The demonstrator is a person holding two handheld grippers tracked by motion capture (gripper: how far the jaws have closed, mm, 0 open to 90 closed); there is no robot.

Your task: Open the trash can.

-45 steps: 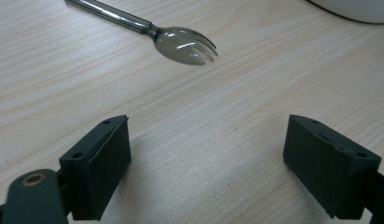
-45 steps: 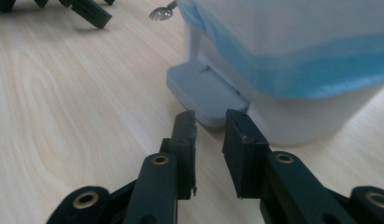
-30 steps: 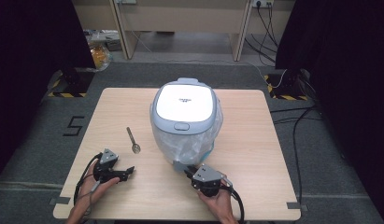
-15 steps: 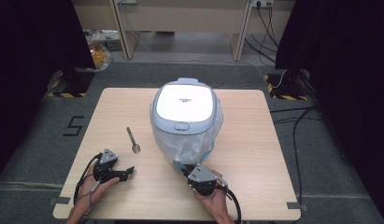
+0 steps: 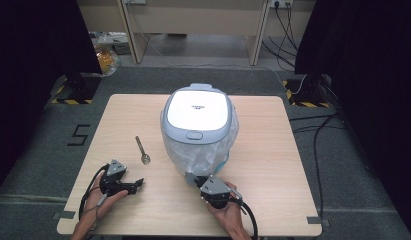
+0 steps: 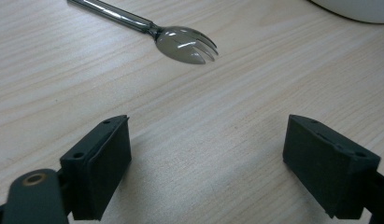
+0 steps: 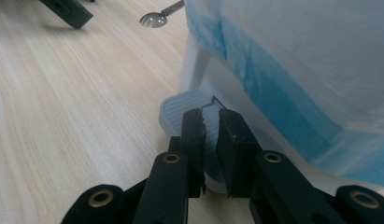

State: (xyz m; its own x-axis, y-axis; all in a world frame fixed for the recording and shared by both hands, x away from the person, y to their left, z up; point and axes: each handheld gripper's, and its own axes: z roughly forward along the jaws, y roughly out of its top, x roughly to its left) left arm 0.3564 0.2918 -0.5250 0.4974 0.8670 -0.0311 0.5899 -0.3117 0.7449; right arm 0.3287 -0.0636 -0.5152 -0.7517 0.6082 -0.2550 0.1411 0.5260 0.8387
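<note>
**Pinching at the pedal of the white bin**

Pressing together at the near edge of the bin, right claw (image 7: 210, 122), jaws almost touching, just closed further, tips over the ribbed grey foot pedal (image 7: 182, 111); whether anything thin sits between the pads, impossible to tell. Held from below by the right hand (image 5: 228, 212), cable trailing toward the near edge of the surface (image 5: 273, 150).

Just beyond the pedal, rising: the white pedal bin (image 5: 197, 125), standing at the middle of the surface, lid shut, a clear-and-blue plastic liner (image 7: 292, 70) hanging out over its sides.

Resting spread wide on the near left of the surface, left claw (image 6: 206, 158), nothing between its jaws, only bare wood. Gripped by the left hand (image 5: 100, 197).

Lying just beyond the left claw, well apart from the right one: a dark spork (image 6: 180, 39), tines toward the near side, handle pointing away, close to the bin's left flank but not touching it.
</note>
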